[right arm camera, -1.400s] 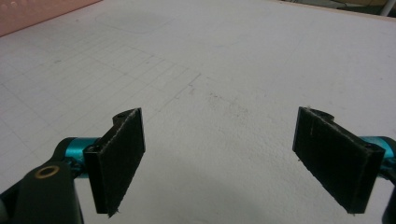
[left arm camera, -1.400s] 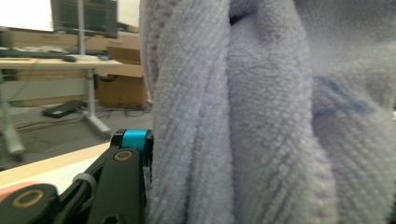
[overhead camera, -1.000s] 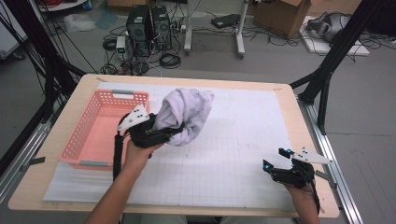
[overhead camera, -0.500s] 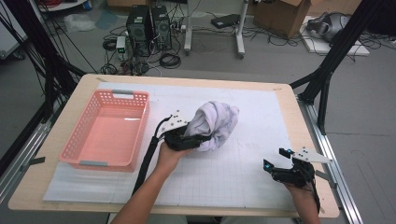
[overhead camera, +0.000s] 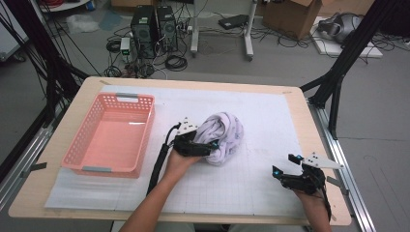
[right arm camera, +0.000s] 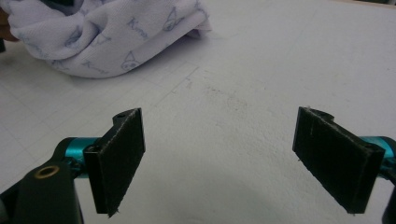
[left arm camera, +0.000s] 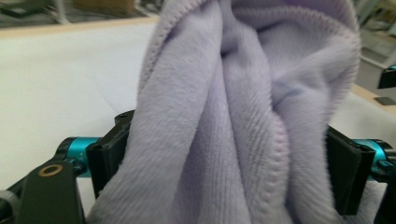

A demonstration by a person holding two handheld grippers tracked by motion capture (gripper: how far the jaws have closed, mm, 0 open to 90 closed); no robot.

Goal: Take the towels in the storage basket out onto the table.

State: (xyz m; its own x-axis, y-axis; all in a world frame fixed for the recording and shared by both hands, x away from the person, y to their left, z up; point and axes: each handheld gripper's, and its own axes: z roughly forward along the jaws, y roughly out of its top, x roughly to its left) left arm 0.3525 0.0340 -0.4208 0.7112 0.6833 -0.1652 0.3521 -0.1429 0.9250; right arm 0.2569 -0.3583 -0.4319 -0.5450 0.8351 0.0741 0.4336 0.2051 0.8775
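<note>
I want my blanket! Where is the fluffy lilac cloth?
In the high view, the fluffy lilac cloth lies mid-table on the white mat, right of the pink plastic basket.

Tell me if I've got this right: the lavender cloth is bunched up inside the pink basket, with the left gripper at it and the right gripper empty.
Not quite. The high view shows the lavender cloth bunched on the white mat, right of the pink basket. The left gripper is at it; the right gripper is empty.

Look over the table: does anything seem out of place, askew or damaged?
Only the lavender cloth: it lies bunched in a crumpled heap on the white mat, beside the pink basket, not in it. The left gripper has just been opening, cloth between its jaws. No spill or damage shows.
</note>
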